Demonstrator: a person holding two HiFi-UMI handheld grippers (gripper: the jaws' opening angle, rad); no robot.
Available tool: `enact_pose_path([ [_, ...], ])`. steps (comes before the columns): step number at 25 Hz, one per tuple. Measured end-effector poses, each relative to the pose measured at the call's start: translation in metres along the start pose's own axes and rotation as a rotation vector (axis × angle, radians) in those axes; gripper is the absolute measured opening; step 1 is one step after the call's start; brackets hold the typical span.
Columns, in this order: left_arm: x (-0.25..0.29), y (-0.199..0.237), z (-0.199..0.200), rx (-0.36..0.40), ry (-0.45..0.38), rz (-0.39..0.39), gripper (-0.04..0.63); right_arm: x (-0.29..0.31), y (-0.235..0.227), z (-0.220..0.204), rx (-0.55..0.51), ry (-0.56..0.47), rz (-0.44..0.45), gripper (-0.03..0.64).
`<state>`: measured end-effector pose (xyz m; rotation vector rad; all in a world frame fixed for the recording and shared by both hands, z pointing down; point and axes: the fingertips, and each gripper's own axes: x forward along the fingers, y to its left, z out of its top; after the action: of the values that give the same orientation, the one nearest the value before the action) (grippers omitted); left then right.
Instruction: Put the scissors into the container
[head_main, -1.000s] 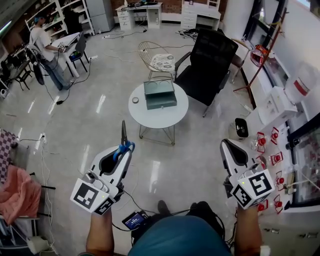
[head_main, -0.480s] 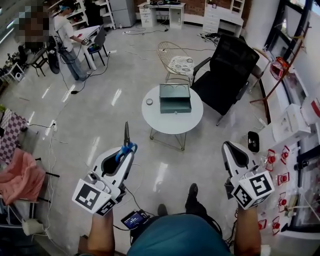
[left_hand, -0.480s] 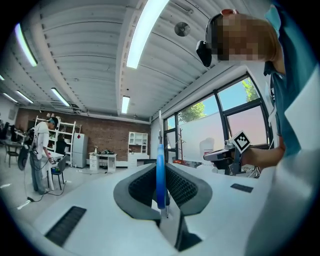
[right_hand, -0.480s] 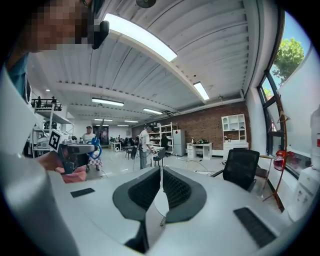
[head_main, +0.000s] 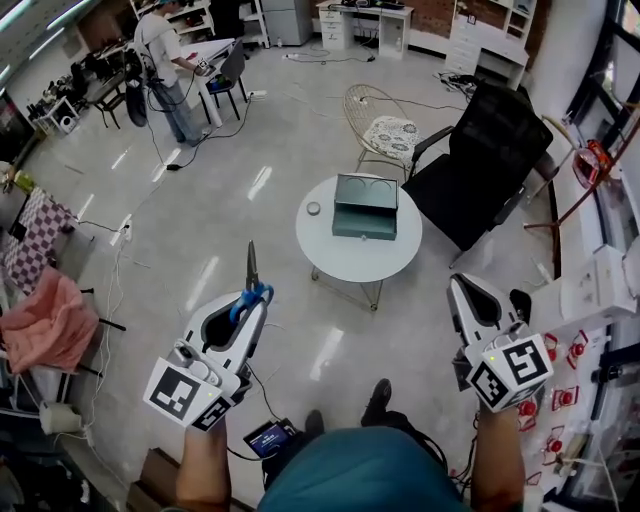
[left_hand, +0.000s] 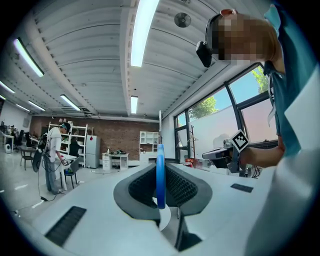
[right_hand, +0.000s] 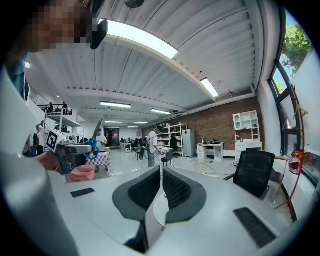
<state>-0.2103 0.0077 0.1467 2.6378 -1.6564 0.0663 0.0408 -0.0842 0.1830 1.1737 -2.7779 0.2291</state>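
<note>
Blue-handled scissors (head_main: 250, 281) stand with their blades pointing forward, and my left gripper (head_main: 251, 303) is shut on the handle. In the left gripper view the blue handle (left_hand: 159, 172) is pinched between the jaws. The container, a grey-green metal box (head_main: 366, 206), sits on a round white table (head_main: 345, 255) well ahead of both grippers. My right gripper (head_main: 463, 291) is shut with nothing in it; its pads (right_hand: 172, 187) meet. The right gripper view also catches the scissors (right_hand: 94, 141) off to the left.
A black office chair (head_main: 490, 160) and a wire chair (head_main: 385, 125) stand behind the table. A small roll (head_main: 314, 209) lies on the table beside the box. A person (head_main: 165, 45) works at a far desk. Pink cloth (head_main: 50, 330) and cables lie at left.
The table with the box has shifted right and a little lower in the head view as the person steps forward. Both grippers keep their pose, and the scissors stay gripped.
</note>
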Motion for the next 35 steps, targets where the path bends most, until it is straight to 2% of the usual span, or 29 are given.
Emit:
enact_pose_path([
  [13, 0.054, -0.03, 0.015, 0.037, 0.032, 0.146, 0.066, 0.024, -0.077, 0.008, 0.015, -0.01, 0.141, 0.041],
  [21, 0.087, -0.042, 0.014, 0.057, 0.055, 0.195, 0.066, 0.025, -0.12, 0.011, 0.014, -0.018, 0.174, 0.041],
  [28, 0.127, -0.037, 0.011, 0.076, 0.071, 0.163, 0.066, 0.025, -0.155, 0.003, 0.031, -0.004, 0.129, 0.041],
  [35, 0.193, -0.023, -0.005, 0.073, 0.065, 0.079, 0.066, 0.03, -0.203, -0.003, 0.027, 0.001, 0.032, 0.041],
])
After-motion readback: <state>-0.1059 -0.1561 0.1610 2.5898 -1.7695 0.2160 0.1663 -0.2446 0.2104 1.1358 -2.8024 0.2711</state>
